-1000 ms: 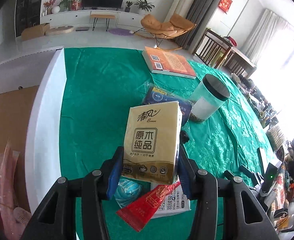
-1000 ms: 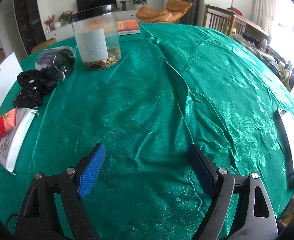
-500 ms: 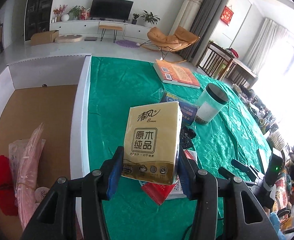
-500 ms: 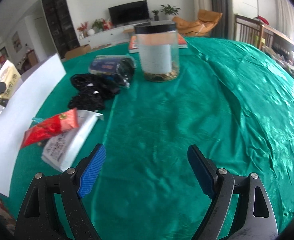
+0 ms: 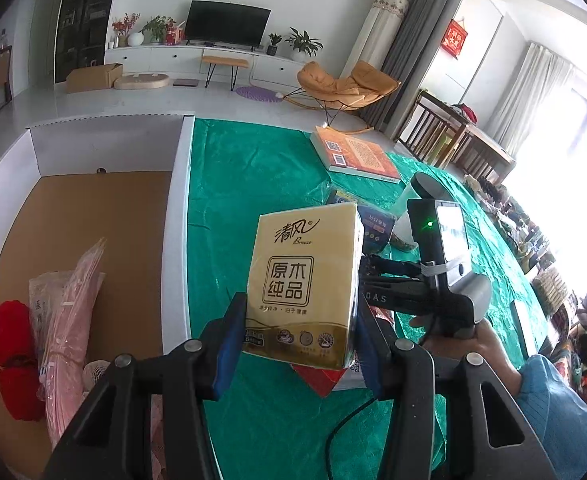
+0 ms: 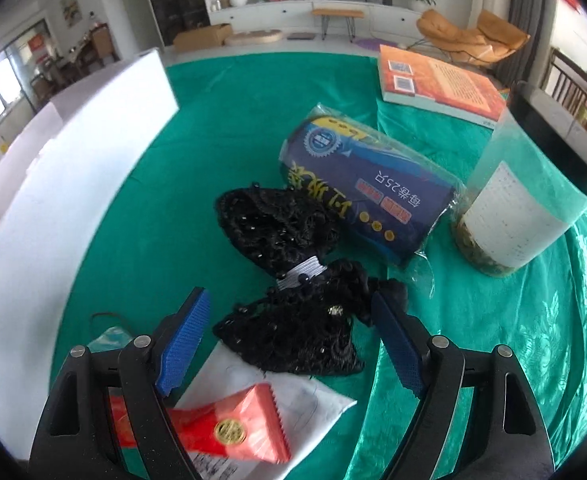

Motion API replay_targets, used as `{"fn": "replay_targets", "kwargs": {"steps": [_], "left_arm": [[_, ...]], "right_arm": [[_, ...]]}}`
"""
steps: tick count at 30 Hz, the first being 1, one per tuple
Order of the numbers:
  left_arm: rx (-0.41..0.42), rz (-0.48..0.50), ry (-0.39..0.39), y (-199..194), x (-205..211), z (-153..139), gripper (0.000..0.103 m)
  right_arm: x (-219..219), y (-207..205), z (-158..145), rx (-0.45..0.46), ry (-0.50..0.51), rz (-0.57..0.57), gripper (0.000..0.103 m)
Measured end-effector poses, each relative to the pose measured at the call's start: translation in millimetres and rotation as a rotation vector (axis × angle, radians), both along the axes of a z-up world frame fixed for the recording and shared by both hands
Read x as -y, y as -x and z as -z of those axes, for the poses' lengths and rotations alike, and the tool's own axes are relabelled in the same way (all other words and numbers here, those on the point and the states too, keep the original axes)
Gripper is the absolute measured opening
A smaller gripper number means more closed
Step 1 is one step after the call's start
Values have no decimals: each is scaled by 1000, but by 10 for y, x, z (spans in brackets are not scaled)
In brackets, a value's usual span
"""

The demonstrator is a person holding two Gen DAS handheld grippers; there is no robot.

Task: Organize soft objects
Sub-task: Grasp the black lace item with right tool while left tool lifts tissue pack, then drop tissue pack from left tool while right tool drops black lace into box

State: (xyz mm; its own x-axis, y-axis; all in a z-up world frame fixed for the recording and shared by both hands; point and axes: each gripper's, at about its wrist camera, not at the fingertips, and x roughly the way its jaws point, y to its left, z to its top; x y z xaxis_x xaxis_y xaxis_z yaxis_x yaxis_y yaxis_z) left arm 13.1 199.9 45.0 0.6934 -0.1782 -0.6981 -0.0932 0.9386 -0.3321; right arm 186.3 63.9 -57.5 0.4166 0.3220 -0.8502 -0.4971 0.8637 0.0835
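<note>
My left gripper (image 5: 299,340) is shut on a yellow tissue pack (image 5: 305,280), held above the green tablecloth just right of the white cardboard box (image 5: 177,216). In the box lie a red yarn ball (image 5: 11,356) and a pink plastic bag (image 5: 73,328). My right gripper (image 6: 289,340) is open, its blue pads either side of a black lace bundle (image 6: 293,320) on the cloth. A second black lace piece (image 6: 273,224), a blue wrapped pack (image 6: 369,200) and a red-and-white packet (image 6: 237,432) lie close by. The right gripper also shows in the left wrist view (image 5: 373,272).
A clear jar with a black lid (image 6: 533,188) stands right of the blue pack. An orange book (image 6: 437,84) lies at the table's far side. The box wall (image 6: 73,200) rises to the left. A phone (image 5: 521,320) lies near the right table edge.
My left gripper has carried the tissue pack leftward toward the box, more of its inside showing. My right gripper has swung left and come down around the black lace bundle.
</note>
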Motion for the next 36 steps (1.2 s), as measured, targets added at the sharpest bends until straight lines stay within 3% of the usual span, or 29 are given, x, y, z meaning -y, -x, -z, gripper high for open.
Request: {"fn": "replay_targets", "kwargs": {"steps": [1, 3, 5, 11, 18, 23, 24, 26, 27, 30, 36], "left_arm": [[-4, 1, -3, -2, -1, 9, 50], [-6, 2, -6, -28, 5, 13, 50], [-4, 1, -5, 3, -9, 23, 50], [6, -8, -6, -34, -17, 1, 50], [19, -14, -9, -66, 4, -89, 49], [14, -32, -24, -44, -21, -112, 50], [11, -40, -24, -39, -41, -114, 50], [9, -51, -26, -12, -92, -114, 50], [9, -56, -29, -2, -113, -119, 50], [12, -70, -33, 60, -200, -137, 50], [13, -116, -62, 239, -487, -188, 50]], "right_arm": [[18, -51, 70, -15, -6, 7, 50], [117, -67, 77, -4, 7, 28, 31], [346, -12, 2, -52, -67, 43, 29], [1396, 349, -340, -61, -253, 174, 29], [2364, -36, -333, -34, -304, 456, 29], [2468, -410, -289, 58, -221, 516, 29], [2467, -503, -211, 43, -201, 525, 29], [2444, -773, 53, -73, -162, 516, 29], [2449, -822, 91, -66, -168, 513, 29], [2459, -944, -55, -79, -173, 497, 28], [2417, -639, -937, 105, -282, 495, 28]]}}
